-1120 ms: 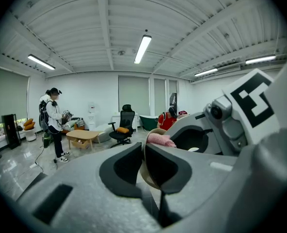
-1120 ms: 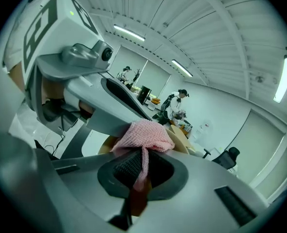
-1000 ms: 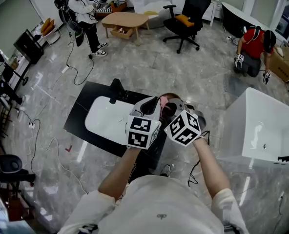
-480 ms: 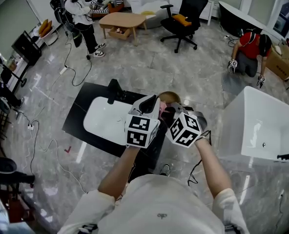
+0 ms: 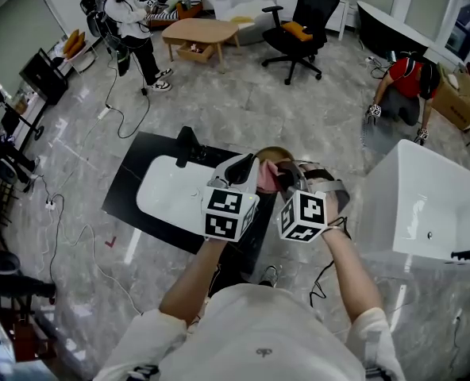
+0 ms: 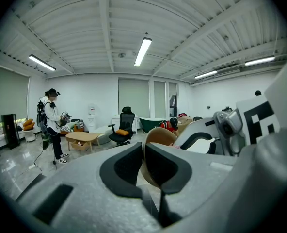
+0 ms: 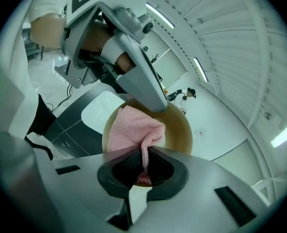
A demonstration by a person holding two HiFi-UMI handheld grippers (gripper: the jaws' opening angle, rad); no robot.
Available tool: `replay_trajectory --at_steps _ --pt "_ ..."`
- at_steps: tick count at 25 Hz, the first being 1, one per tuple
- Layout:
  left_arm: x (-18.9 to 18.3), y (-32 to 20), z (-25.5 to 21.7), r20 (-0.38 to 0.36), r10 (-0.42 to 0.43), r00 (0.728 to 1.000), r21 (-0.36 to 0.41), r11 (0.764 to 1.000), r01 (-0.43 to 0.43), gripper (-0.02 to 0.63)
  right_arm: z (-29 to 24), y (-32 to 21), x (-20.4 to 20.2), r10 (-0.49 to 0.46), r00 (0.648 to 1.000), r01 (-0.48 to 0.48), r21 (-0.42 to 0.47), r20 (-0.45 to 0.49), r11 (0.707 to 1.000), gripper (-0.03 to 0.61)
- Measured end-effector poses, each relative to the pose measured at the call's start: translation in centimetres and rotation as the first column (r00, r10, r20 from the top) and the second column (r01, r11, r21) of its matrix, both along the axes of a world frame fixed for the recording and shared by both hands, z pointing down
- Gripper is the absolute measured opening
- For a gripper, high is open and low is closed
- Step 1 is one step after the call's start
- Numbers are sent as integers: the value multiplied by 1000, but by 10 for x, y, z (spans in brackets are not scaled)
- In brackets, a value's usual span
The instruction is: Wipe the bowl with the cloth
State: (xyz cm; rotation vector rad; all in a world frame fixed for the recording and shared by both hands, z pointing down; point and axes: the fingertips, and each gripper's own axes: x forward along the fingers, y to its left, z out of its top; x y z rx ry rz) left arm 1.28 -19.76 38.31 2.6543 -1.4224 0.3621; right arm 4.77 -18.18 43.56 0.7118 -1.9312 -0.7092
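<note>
Left gripper [image 6: 143, 153]: jaws pressed together on the rim of the tan bowl [image 6: 159, 136], one jaw inside the wall, one outside. The bowl's opening is turned toward the right gripper [image 7: 146, 160]. Right gripper: jaws pinch a fold of the pink cloth [image 7: 134, 130], and the rest of the cloth spreads against the bowl's inner wall. Both grippers sit close together, just right of the white sink [image 5: 167, 193] set in a black counter [image 5: 128, 177]. White bathtub [image 5: 425, 205] at far right.

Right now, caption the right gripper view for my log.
Right tongs hold pink cloth inside the tan bowl gripped by left tongs.
</note>
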Motion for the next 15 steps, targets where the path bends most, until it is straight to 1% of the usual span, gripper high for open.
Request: replay_trajectory --at_steps 3,6,10,15 --pt "-2 0 -3 -2 -3 1000 10 1000 3 28 -4 0 -1 -2 997 7 65 -79 998 15" --pt "-4 -1 -7 -9 -7 1000 15 1000 7 29 -4 3 -6 -15 992 26 87 -122 996 15" --pt "-2 0 -5 -10 -3 1000 14 1000 3 29 3 11 -17 -48 992 56 66 -112 996 15" --pt "3 3 -4 40 4 999 36 999 -5 29 6 22 -34 -97 991 102 50 -91 994 15"
